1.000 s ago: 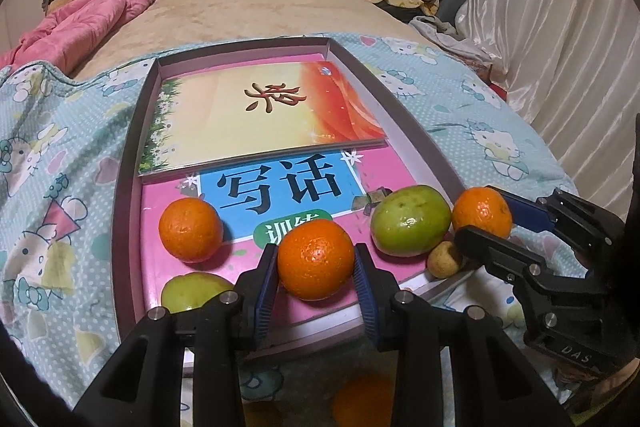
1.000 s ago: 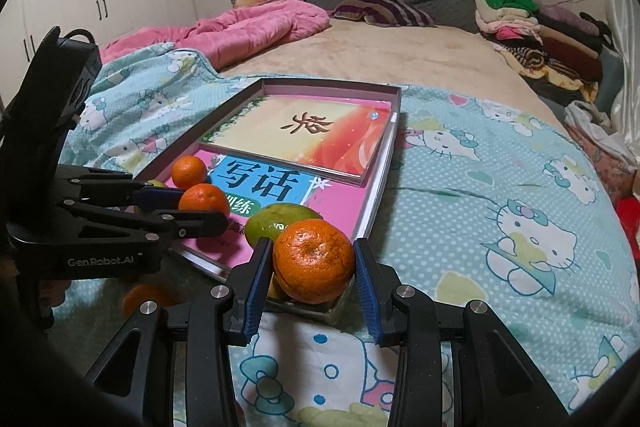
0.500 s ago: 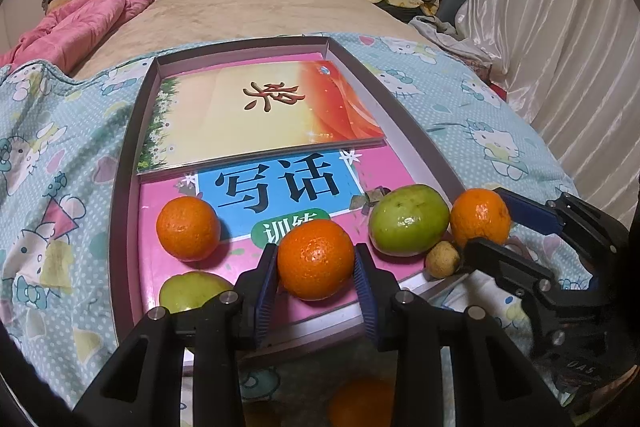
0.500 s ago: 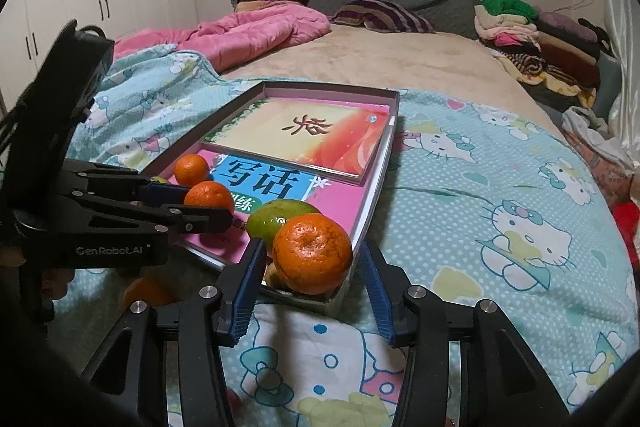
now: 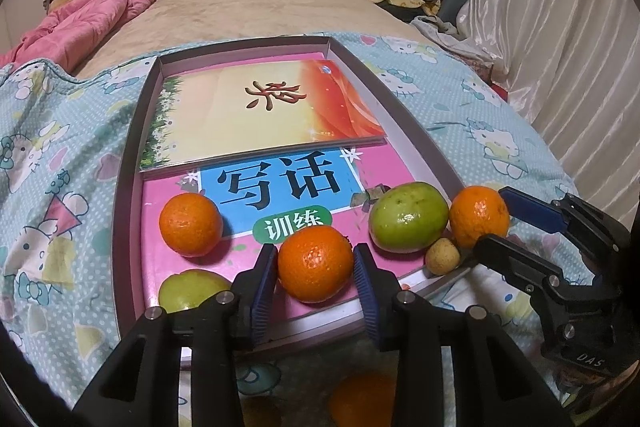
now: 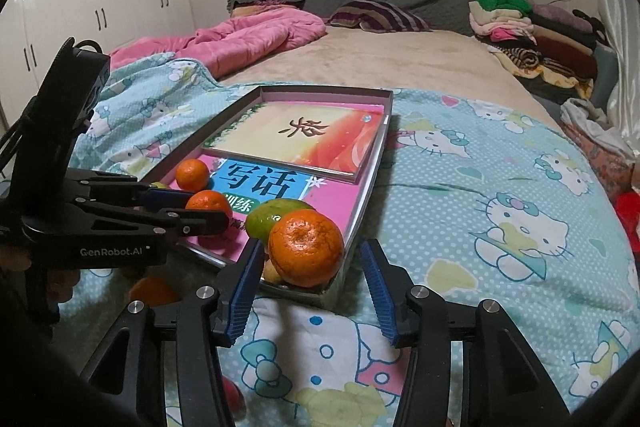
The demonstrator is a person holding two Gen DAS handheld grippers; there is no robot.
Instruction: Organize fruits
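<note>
Fruits sit in the near end of a shallow rectangular tray with low grey-mauve walls, lying on a dotted, cartoon-cat bedspread. The tray's floor is covered by two glossy, flat booklets: a pink one with a blue title panel, and a cream-and-orange one overlapping its far half.

On the pink cover rest a round, dimpled orange at the left, a smooth green fruit at the right, a second green fruit at the near left edge, and a small tan fruit (too small to identify) in the near right corner.

The left gripper presses its ribbed blue pads against both sides of a pebbly-skinned central orange, clamped on it over the pink cover.

The right gripper has just been widening its jaws; the corner orange lies between them at the tray's near right corner, with a clear gap on the right side, so it is released. Another orange lies on the bedspread just outside the tray's near wall.
</note>
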